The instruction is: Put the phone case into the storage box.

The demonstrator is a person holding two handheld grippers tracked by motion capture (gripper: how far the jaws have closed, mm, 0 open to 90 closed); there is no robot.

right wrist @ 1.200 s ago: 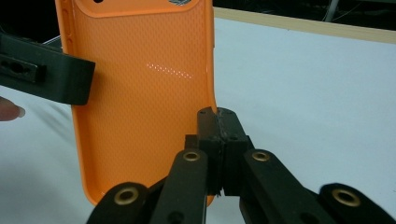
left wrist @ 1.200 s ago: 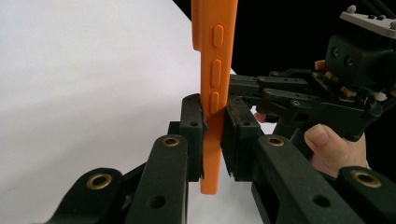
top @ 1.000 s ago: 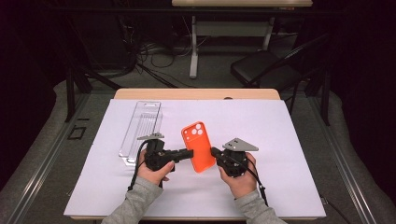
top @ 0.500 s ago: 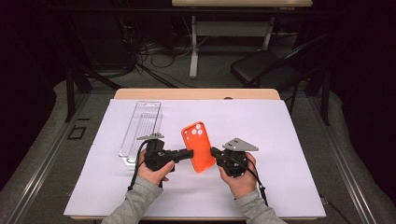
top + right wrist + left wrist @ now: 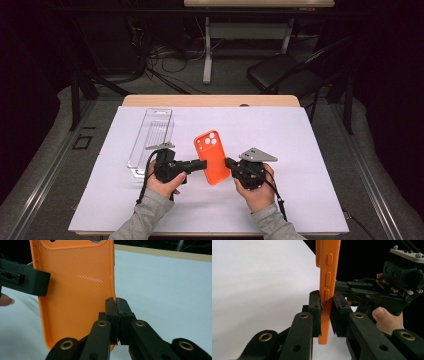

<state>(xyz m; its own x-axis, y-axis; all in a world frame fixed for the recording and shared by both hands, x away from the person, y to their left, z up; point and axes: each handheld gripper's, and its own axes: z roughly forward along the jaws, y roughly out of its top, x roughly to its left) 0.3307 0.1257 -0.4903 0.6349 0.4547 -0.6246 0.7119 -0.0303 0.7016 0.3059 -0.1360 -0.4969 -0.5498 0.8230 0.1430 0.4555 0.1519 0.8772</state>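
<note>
Seen from the high view, an orange phone case (image 5: 213, 157) hangs above the white sheet (image 5: 300, 150), just right of the clear plastic tray (image 5: 151, 136), its long axis running away from the person with the camera cutout at the far end. The left gripper (image 5: 202, 164) pinches its left edge and the right gripper (image 5: 229, 162) its right edge. The left gripper view shows the case (image 5: 327, 287) edge-on and upright, clamped between the jaws. The right gripper view shows its textured inner face (image 5: 77, 295), the jaws closed on its side rim.

Phone case (image 5: 212, 157) in my claws: bright orange, tiny dotted texture inside. My claws (image 5: 327, 311) black, brass rivets. Sheet (image 5: 310, 145) white, table edge (image 5: 210, 100) light wood, tray (image 5: 151, 135) clear plastic.
</note>
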